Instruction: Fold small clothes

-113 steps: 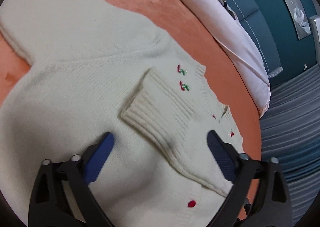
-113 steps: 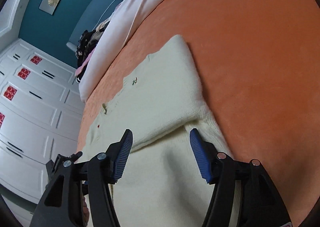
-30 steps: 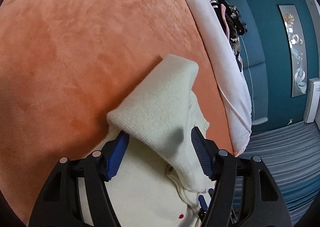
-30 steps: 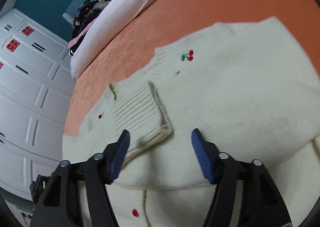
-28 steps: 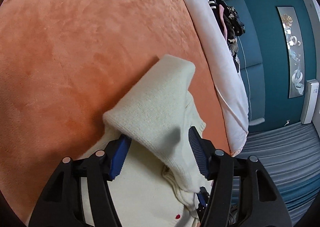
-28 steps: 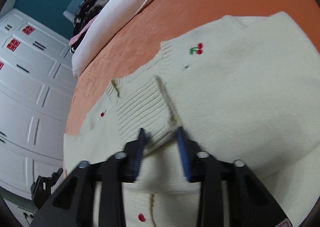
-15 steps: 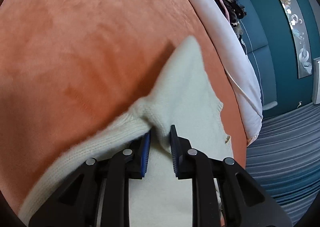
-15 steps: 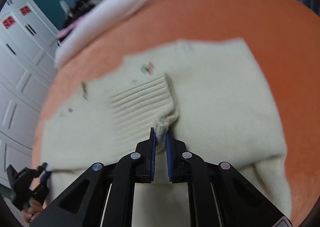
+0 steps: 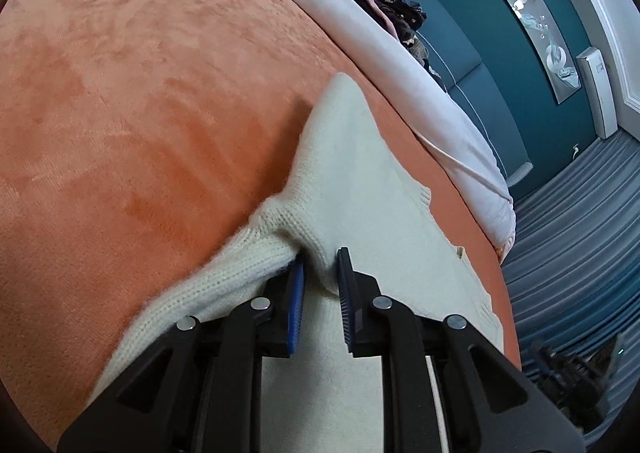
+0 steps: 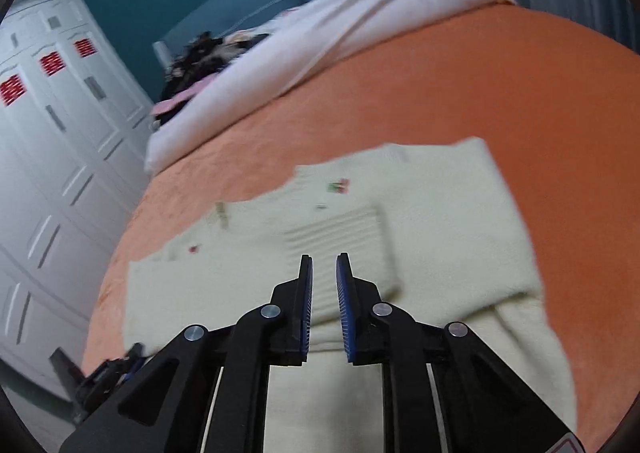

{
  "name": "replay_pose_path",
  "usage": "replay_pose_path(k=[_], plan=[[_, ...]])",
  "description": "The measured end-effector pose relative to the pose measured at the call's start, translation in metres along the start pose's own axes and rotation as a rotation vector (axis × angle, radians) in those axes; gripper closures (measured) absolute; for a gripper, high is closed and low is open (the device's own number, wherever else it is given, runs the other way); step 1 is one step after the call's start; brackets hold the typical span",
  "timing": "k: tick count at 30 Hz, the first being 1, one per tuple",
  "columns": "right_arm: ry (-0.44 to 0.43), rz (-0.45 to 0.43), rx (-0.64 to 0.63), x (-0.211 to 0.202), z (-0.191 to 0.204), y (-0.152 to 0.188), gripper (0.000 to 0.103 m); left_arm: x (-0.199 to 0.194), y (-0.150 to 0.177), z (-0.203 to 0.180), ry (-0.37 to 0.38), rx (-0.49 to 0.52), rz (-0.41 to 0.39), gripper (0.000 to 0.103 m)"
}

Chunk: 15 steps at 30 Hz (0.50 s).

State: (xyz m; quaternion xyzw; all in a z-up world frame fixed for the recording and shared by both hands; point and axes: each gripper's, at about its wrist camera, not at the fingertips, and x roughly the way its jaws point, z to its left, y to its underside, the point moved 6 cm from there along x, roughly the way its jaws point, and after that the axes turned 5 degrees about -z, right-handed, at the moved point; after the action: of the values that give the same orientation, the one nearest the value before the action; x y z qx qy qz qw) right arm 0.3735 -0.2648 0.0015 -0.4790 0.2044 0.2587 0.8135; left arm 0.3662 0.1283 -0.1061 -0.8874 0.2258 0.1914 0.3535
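Note:
A cream knit cardigan (image 10: 440,221) with small cherry embroidery lies on the orange bedspread (image 10: 520,93), both sleeves folded across its front. My left gripper (image 9: 320,257) is shut on a fold of the cardigan (image 9: 360,181) at its left edge, and the knit bunches between the blue pads. My right gripper (image 10: 324,259) is nearly closed above the ribbed cuff (image 10: 340,233) near the middle of the garment; the narrow gap between its pads looks empty. The right wrist view is motion-blurred.
A pale pink duvet (image 10: 340,25) and a heap of dark clothes (image 10: 208,53) lie along the far side of the bed by the teal headboard (image 9: 472,65). White wardrobe doors (image 10: 52,133) stand at left. The bed edge drops to a grey striped floor (image 9: 568,237).
Both grippers went from wide open to closed. The left one closed on the folded left edge of the cardigan. The right one pinched at the ribbed cuff, then rose and pulled back from it.

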Motion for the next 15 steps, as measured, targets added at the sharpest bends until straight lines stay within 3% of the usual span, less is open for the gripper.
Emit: replay_pose_path(k=[4, 6, 10, 12, 15], plan=[[-0.236, 0.19, -0.275, 0.049, 0.135, 0.019, 0.092, -0.001, 0.0, -0.001, 0.012, 0.002, -0.013, 0.087], [-0.292, 0.301, -0.372, 0.089, 0.187, 0.04, 0.093, 0.0, 0.0, -0.001, 0.019, 0.004, -0.018, 0.087], [-0.253, 0.453, -0.473, 0.166, 0.24, 0.072, 0.093, 0.001, 0.002, 0.002, 0.028, 0.012, -0.03, 0.087], [-0.181, 0.516, -0.505, 0.197, 0.247, 0.092, 0.096, 0.002, 0.004, 0.002, 0.032, 0.017, -0.037, 0.087], [-0.126, 0.471, -0.55, 0.232, 0.255, 0.1, 0.103, 0.003, 0.004, 0.003, 0.044, 0.02, -0.048, 0.087]])
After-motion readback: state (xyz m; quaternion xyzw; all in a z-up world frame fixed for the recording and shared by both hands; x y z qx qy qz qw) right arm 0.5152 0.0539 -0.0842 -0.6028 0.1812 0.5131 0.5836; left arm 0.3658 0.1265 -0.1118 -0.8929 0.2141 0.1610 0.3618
